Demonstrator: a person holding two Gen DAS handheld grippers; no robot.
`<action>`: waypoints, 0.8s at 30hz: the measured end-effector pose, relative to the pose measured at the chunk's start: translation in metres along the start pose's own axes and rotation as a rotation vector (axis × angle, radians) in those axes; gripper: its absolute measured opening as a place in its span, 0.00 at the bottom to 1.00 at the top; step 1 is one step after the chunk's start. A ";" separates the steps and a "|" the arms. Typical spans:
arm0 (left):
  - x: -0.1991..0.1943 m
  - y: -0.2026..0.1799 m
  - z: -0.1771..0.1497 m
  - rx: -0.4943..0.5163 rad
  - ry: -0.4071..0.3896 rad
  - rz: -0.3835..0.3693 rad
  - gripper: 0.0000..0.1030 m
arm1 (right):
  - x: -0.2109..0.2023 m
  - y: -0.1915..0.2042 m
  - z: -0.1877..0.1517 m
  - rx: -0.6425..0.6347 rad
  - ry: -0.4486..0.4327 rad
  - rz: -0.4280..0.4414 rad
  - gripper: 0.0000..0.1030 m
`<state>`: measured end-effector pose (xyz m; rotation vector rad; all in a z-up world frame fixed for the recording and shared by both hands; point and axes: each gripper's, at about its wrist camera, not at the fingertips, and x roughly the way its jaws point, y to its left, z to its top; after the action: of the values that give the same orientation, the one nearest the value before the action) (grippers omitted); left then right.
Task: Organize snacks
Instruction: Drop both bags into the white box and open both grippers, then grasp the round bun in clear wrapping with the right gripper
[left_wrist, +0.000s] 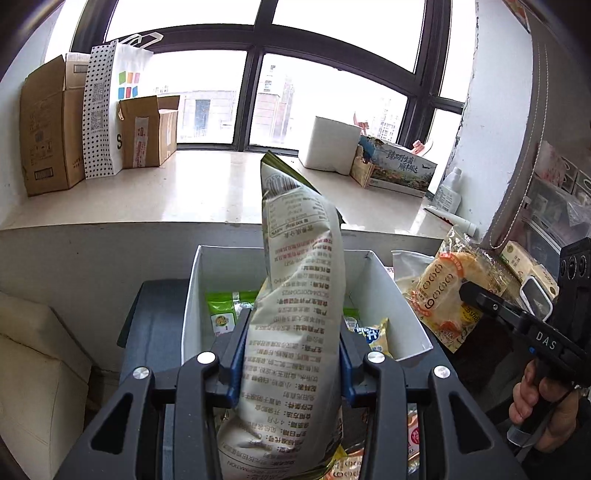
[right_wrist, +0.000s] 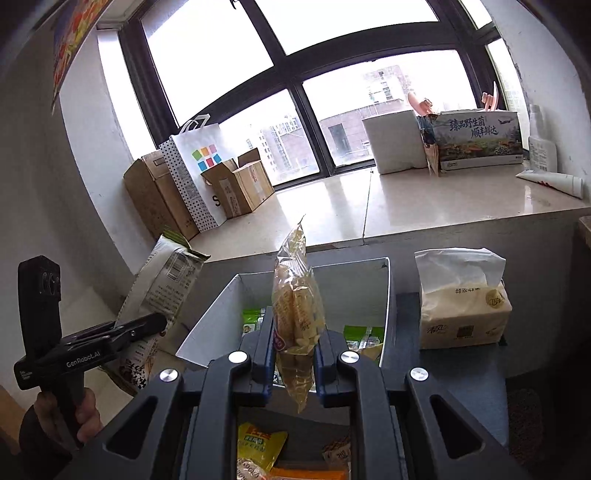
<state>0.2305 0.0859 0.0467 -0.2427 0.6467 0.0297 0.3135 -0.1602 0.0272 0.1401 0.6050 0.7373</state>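
My left gripper (left_wrist: 291, 332) is shut on a tall white and green snack bag (left_wrist: 299, 266) covered in printed text, and holds it upright over a white bin (left_wrist: 391, 295). Green packets (left_wrist: 221, 314) and a yellow packet (left_wrist: 376, 336) lie inside the bin. My right gripper (right_wrist: 295, 332) is shut on a clear pack of pale rice crackers (right_wrist: 295, 295), held edge-on above the same bin (right_wrist: 351, 288). In the left wrist view that cracker pack (left_wrist: 439, 284) hangs just right of the bin. The right wrist view shows the left gripper (right_wrist: 147, 325) with its bag (right_wrist: 166, 280) to the bin's left.
A tissue pack (right_wrist: 461, 306) stands right of the bin on the dark surface (left_wrist: 147, 325). Loose snack packets (right_wrist: 258, 443) lie below my right gripper. The windowsill behind holds cardboard boxes (left_wrist: 48, 129), a paper bag (left_wrist: 125, 92), a white box (left_wrist: 328, 144) and a printed carton (left_wrist: 399, 170).
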 end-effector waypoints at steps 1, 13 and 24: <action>0.009 0.004 0.006 -0.015 0.008 -0.009 0.44 | 0.009 -0.001 0.006 -0.006 0.005 -0.008 0.17; 0.043 0.023 0.023 0.000 0.028 0.061 1.00 | 0.060 -0.008 0.024 0.005 0.031 -0.116 1.00; 0.011 0.015 0.006 0.034 0.023 0.056 1.00 | 0.036 -0.005 0.009 0.015 0.053 -0.080 1.00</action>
<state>0.2414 0.1017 0.0409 -0.1922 0.6765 0.0698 0.3423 -0.1389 0.0162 0.1098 0.6628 0.6604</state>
